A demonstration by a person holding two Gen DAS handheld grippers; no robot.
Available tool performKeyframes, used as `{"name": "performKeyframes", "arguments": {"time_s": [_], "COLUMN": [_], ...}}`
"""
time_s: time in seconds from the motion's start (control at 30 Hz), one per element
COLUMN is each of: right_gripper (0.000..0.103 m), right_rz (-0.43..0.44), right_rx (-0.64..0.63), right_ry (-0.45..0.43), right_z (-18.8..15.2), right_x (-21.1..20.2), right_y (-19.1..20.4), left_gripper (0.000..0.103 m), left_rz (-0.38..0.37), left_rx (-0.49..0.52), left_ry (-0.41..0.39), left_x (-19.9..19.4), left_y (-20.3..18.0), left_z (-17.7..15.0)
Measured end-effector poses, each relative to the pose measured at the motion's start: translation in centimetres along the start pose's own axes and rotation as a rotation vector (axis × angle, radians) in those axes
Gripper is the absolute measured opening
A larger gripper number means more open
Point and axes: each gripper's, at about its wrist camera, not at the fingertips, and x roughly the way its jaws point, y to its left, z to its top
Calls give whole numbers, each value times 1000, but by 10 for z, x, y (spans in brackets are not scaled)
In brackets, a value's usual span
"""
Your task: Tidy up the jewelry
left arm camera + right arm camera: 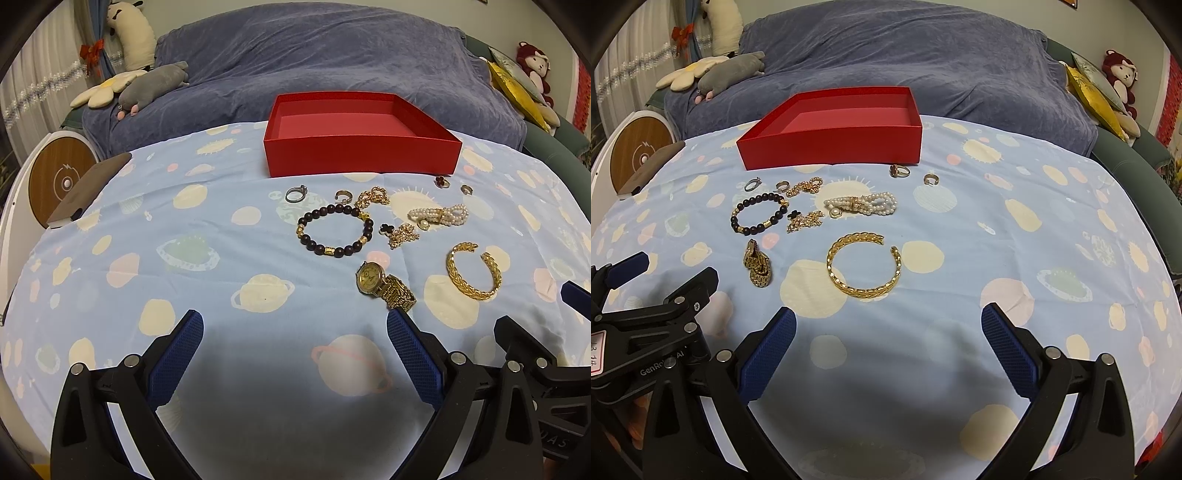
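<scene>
Both grippers' jaws gape empty; gold watch lies just ahead of left gripper.

A home living room is shown. A sofa, draped in a blue-grey throw, is seen filling the background. On the left end of the sofa a grey plush animal and a flower-shaped cushion are laid, and above them a long cream plush toy is propped against a curtain hung with tinsel. On the right end of the sofa gold and silver cushions are stacked, with a red-haired doll behind them. In front of the sofa a table is covered by a pale blue cloth printed with planets, on which jewellery is spread before a red box.
</scene>
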Motion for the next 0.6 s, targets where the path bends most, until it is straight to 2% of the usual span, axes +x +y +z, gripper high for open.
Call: {"name": "performKeyframes", "arguments": {"time_s": [0.27, 0.33, 0.6], "right_gripper": [98, 98, 98], "right_rz": [3, -2, -1], "right_rx": [-1, -1, -2], "right_ry": [-2, 0, 1], "right_z": [0, 1, 0], "right_x": [0, 0, -1], "right_y": [-3, 11, 0], "left_gripper": [97, 97, 97], "left_rz": [2, 4, 1], "left_rx": [2, 4, 1], "left_ry": [-1, -2, -1], "left_x": [0, 1, 0], "left_y": [0, 0, 0], "left_z": [0, 0, 0]}}
